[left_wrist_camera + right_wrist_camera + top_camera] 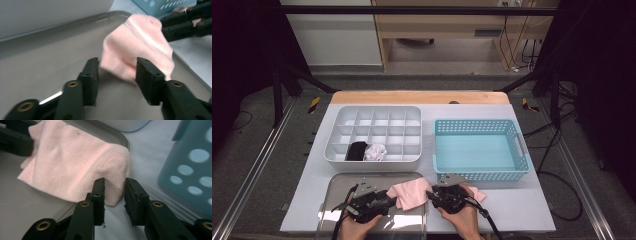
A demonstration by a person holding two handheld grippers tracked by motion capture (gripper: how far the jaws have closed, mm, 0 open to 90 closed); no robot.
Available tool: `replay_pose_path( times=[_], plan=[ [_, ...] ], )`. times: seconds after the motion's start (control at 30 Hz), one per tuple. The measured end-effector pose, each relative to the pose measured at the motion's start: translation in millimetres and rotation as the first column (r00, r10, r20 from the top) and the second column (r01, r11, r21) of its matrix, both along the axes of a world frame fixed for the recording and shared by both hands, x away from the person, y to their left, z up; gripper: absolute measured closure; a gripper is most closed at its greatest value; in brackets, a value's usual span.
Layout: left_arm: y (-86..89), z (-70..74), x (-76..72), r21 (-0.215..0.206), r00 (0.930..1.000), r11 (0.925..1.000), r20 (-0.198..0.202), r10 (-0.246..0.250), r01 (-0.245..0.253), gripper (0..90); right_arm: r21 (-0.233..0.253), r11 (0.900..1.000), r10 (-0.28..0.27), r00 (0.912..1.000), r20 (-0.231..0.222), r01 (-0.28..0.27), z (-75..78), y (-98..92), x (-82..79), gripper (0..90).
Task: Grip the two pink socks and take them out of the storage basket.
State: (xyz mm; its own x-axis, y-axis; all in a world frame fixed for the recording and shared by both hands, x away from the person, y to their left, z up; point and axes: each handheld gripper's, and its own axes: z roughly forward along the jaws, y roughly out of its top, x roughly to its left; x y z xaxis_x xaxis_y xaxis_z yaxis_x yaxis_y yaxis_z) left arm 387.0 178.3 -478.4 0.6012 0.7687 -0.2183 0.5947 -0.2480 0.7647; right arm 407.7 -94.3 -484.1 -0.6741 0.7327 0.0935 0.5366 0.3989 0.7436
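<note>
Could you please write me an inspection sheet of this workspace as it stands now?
Surface: pale grey table top with a wooden far edge.
Job's things: soft pink sock lying partly on a shiny metal tray.
Clutter: white compartment organiser holding one black and one white bundle; empty light blue perforated plastic basket.
Grippers: left gripper open around the sock's edge; right gripper open around its other end.
Cables: black gripper cable; floor cables.
Surroundings: black frame, grey floor.

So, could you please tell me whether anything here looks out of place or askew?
Only slightly: the pink sock lies crumpled half off the metal tray, its end draped over the tray's rim onto the table. The black sock and white sock sit in the divided organizer.
</note>
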Motion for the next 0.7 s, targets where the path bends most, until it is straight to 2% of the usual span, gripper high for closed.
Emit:
replay_pose_path(
  times=[0.17,0.3,0.43,0.57,0.6,0.7],
  plan=[
    [-5.8,-1.5,4.8,0.008,1.0,1.0,0.002,-0.002,0.002,82.0,0.004,1.0,0.011,0.9999,-0.003,-0.011,-0.4,1.5,-0.9,86.6],
    [-3.9,3.4,2.8,0.005,0.9996,0.9996,0.0,-0.027,0.027,85.3,0.007,1.0,0.019,0.9998,-0.008,-0.019,3.8,0.6,-4.1,88.3],
    [3.3,13.2,0.8,-0.014,0.9995,0.9994,-0.004,-0.033,0.033,85.4,0.039,0.999,0.025,0.9995,-0.016,-0.025,16.9,-10.4,-16.2,88.2],
    [-1.5,11.5,7.1,0.012,0.9993,0.9994,-0.021,-0.031,0.031,84.4,0.046,0.999,0.006,0.9988,-0.048,-0.003,21.1,-27.4,-27.1,87.2],
    [-3.6,9.6,8.3,0.016,0.9997,0.9996,-0.015,-0.022,0.022,81.5,0.042,0.999,0.001,0.9974,-0.071,0.002,19.0,-29.3,-26.7,86.4],
    [-4.0,7.2,7.8,0.006,1.0,1.0,-0.004,0.005,-0.005,58.4,0.008,1.0,-0.01,0.997,-0.077,0.01,13.2,-31.2,-22.0,82.5]
  ],
)
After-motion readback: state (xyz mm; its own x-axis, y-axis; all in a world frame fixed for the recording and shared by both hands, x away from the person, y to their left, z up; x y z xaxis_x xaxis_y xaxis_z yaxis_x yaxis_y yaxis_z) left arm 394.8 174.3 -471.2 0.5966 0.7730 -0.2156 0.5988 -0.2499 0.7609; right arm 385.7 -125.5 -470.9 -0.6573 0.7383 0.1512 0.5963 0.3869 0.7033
